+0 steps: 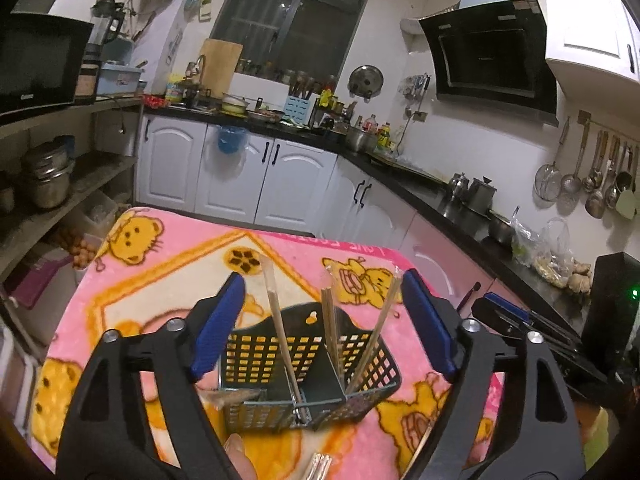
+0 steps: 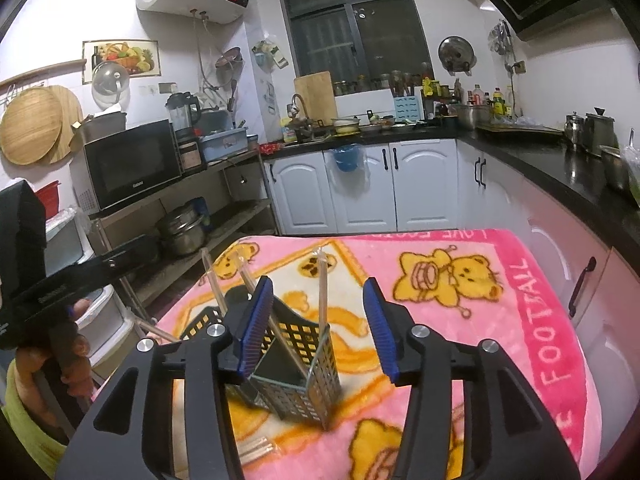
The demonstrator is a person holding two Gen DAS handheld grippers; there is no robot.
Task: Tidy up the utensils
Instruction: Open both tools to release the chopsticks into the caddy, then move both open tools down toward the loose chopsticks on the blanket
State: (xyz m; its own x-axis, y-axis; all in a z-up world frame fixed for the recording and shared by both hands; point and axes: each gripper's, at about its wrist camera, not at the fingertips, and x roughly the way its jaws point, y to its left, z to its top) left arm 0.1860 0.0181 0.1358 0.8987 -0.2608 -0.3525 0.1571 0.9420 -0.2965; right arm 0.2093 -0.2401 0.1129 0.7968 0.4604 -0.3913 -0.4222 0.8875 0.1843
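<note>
The black utensil basket [image 1: 308,364] stands on the pink blanket-covered worktop [image 1: 168,280], wrapped chopstick pairs [image 1: 280,336] leaning inside it; left of the basket the left tool [image 1: 324,328] is released (nothing between its pads); right of it the right tool [image 2: 320,328] looks released too.

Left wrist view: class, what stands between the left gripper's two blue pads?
The black utensil basket with wrapped chopsticks upright inside; the left gripper touches neither.
</note>
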